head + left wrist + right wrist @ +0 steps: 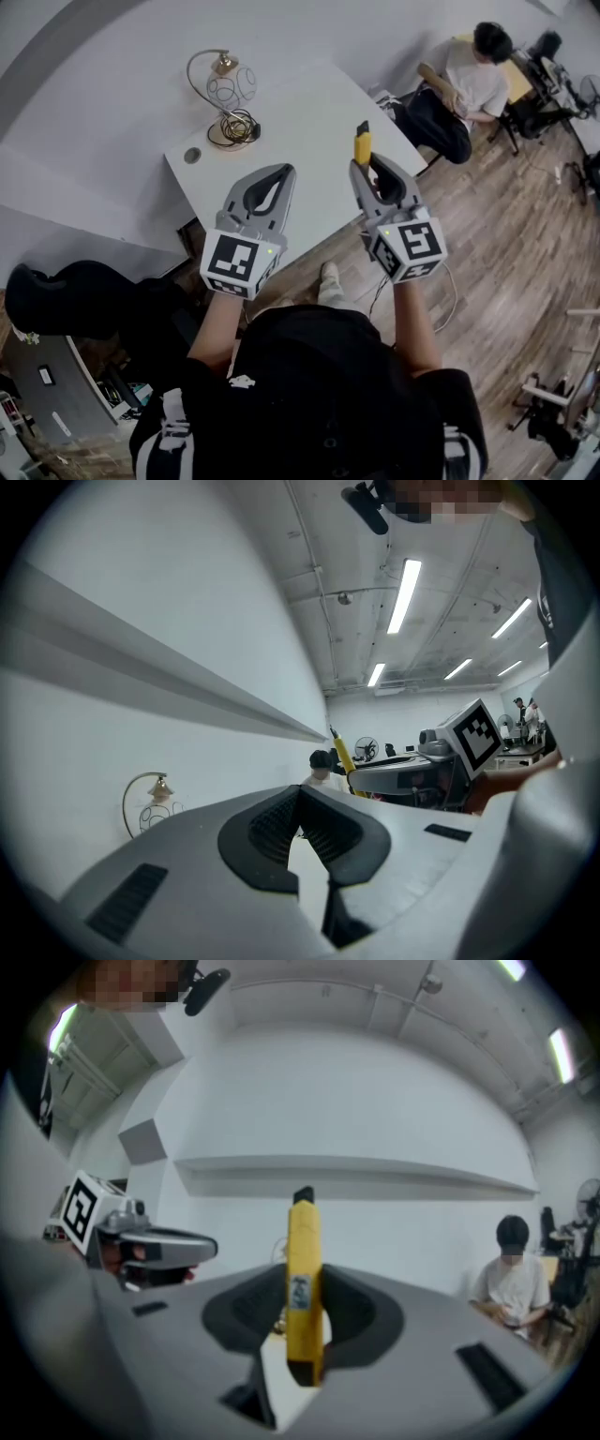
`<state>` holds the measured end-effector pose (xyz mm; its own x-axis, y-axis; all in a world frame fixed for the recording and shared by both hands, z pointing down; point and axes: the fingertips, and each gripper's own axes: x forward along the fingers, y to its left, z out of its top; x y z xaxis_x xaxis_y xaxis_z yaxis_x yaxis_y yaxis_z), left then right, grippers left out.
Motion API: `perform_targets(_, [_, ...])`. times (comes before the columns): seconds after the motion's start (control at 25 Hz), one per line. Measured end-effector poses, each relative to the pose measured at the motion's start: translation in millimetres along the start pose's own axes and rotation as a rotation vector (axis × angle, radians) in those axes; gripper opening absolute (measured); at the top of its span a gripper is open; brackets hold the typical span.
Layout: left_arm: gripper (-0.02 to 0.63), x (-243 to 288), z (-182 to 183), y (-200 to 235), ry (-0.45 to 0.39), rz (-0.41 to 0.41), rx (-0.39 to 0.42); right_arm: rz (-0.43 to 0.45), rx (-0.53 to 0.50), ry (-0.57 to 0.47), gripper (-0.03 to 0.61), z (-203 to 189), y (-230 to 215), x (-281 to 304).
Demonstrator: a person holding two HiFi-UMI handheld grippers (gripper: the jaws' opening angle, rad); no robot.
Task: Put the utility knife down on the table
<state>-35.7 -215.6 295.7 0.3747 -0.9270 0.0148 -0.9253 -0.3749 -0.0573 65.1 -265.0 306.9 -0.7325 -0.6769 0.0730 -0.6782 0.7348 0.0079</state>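
The right tool [302,1321] is clamped on the knife [303,1260], low on its yellow body. Its jaws stand only as far apart as the handle is thick, and the knife's black end sticks out past the tips. The left tool [302,822] is closed on nothing, tips meeting. The knife is in the air, seemingly above the near edge of the worktop [300,122]. It looks light, stiff and smooth, so it may slip. Holding the handle, clear of the blade end, seems right.

Left claw [281,172], right claw [367,167]: matte grey.
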Motion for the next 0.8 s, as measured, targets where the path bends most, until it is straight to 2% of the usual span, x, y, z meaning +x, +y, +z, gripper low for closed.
perform_targets(0.32, [0.018, 24, -5, 22, 0.021, 0.123, -0.026, 0.133, -0.016, 0.006, 0.137, 0, -15, 43])
perform_targets(0.8, [0.018, 29, -13, 55, 0.056, 0.333, -0.006, 0.350, -0.003, 0.011, 0.137, -5, -13, 101])
